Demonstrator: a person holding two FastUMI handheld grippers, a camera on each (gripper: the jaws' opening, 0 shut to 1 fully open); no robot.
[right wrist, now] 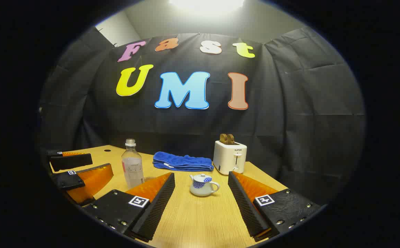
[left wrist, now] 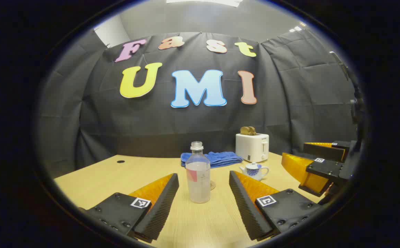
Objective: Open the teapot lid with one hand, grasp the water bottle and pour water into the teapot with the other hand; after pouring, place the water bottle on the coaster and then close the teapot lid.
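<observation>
Both released: left gripper (left wrist: pixel 200 199) lines its spread fingers on the water bottle (left wrist: pixel 198 175), right gripper (right wrist: pixel 201 203) on the lidded teapot (right wrist: pixel 203 185), dividing the work.

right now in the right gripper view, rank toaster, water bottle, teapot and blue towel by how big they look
1. blue towel; toaster looks about alike
2. water bottle
3. teapot
Nearness differs, so real sizes are unsure.

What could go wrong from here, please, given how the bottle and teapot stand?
The water bottle has no cap, so a careless grab by the open left gripper could tip it and spill. The teapot is small with a small lid; the open right gripper might nudge the pot instead of lifting the lid. The coaster sits right behind the bottle, barely visible.
</observation>
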